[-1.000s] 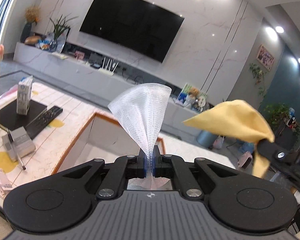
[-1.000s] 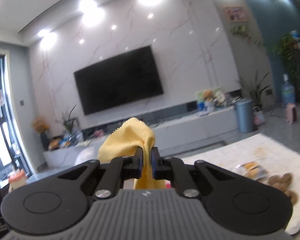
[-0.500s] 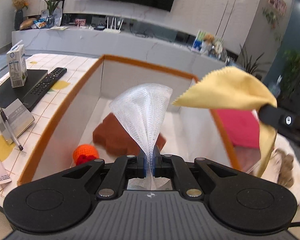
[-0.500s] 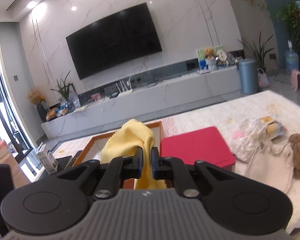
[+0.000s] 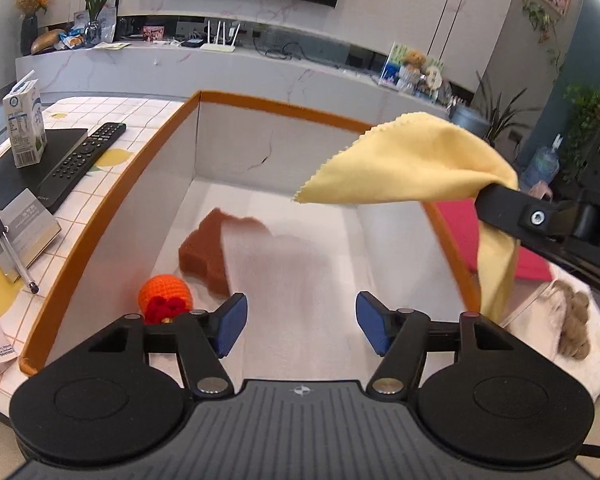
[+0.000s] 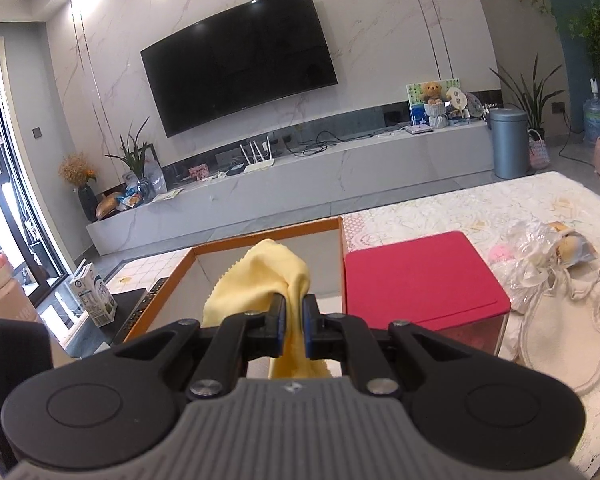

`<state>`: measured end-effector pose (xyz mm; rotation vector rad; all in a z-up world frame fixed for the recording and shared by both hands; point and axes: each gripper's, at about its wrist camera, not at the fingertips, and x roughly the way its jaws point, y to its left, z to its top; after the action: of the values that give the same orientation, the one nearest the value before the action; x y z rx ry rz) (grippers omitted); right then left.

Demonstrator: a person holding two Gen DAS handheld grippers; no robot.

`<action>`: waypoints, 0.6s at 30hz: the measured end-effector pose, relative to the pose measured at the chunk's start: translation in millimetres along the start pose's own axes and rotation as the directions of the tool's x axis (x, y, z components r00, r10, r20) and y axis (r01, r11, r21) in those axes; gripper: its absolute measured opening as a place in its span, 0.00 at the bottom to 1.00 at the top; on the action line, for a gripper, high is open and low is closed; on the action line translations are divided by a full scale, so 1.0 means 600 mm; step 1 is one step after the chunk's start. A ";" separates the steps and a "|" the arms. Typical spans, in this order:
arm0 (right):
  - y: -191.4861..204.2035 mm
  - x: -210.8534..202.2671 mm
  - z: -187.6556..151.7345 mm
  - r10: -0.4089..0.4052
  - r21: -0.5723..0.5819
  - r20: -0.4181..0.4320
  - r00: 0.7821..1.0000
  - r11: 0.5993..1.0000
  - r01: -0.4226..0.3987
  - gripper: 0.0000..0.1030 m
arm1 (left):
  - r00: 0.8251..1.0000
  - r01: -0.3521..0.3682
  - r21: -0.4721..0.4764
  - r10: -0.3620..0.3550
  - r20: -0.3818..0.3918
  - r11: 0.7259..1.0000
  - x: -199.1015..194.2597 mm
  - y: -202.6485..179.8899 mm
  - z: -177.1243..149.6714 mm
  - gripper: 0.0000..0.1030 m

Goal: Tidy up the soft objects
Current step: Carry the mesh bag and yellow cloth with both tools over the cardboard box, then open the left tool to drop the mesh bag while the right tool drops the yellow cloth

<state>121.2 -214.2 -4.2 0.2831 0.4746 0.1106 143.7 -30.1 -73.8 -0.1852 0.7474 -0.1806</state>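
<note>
Counts: one orange-rimmed box [image 5: 112, 200], white inside. In it: one brown sponge [image 5: 204, 248] mid-floor toward the left wall, one orange crochet ball [image 5: 165, 292] near the left wall at the near end, and one white mesh cloth [image 5: 284, 264], blurred, lying partly over the sponge's right side. One yellow cloth [image 5: 412, 164]. One red lidded box [image 6: 420, 280] just beside the orange box's right wall. Table left of the box: one remote [image 5: 84, 160], one milk carton [image 5: 24, 128], one pen [image 5: 14, 256].

Left gripper [image 5: 300, 324]: jaws opening, blue pads already wide apart and touching nothing; the mesh cloth shows between and beyond them, on the box floor.

Right gripper [image 6: 293, 330]: pinched tight on the yellow cloth, which bunches up above the pads and hangs below them. In the left view it hangs over the box's right rim, cloth corner reaching out over the interior.

View differences: the left wrist view alone shows the box floor with sponge, ball and mesh cloth, plus the pen. The right wrist view alone shows the whole red lid, a white drawstring bag [image 6: 560, 320], a crumpled clear wrapper [image 6: 536, 244] and the full TV [image 6: 240, 60]. A brown plush [image 5: 576, 320] sits at the right in both, cut off in the right view.
</note>
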 end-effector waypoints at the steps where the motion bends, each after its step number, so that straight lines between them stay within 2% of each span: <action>1: 0.002 -0.003 0.002 -0.005 -0.006 0.006 1.000 1.000 0.005 0.06 | 1.000 0.008 -0.005 -0.008 0.002 1.000 -0.003 0.001 0.003 0.73; 7: 0.010 -0.018 0.016 -0.029 -0.020 0.037 0.999 0.999 0.030 0.06 | 0.999 -0.017 0.021 0.016 0.045 1.000 -0.029 0.002 0.023 0.77; 10: 0.011 -0.021 0.020 -0.031 -0.031 0.040 0.999 0.999 0.032 0.06 | 0.997 -0.042 -0.014 0.043 0.068 0.999 -0.040 0.018 0.033 0.79; 14: 0.009 0.004 0.007 -0.002 0.001 -0.038 0.999 1.000 0.002 0.06 | 0.998 -0.052 -0.100 0.056 0.037 0.994 -0.032 0.051 0.040 0.79; 18: 0.015 0.037 -0.015 -0.018 -0.011 -0.116 0.993 1.000 0.016 0.06 | 0.995 -0.084 -0.118 0.089 0.041 0.989 -0.030 0.069 0.044 0.79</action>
<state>136.2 -199.6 -19.0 0.2639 0.5915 0.1132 152.7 16.8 -52.6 -0.2664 0.7187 -0.0500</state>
